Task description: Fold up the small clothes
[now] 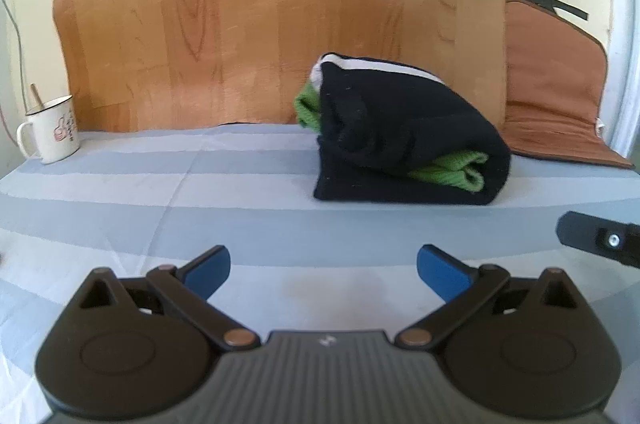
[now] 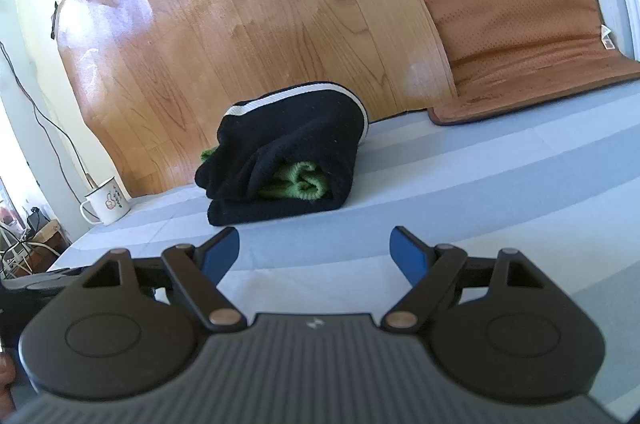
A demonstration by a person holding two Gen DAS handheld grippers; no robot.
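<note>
Holding our left tool wide open, gripping nothing | right tool likewise spread, empty | folded dark garment ahead, untouched.

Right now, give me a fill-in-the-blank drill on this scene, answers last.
1. The folded navy garment has a ____ cloth tucked inside.
2. The white mug stands to the garment's ____.
3. Both the left gripper and right gripper have their fingers ____.
4. The bedsheet is patterned with ____.

Answers: green; left; open; stripes
</note>
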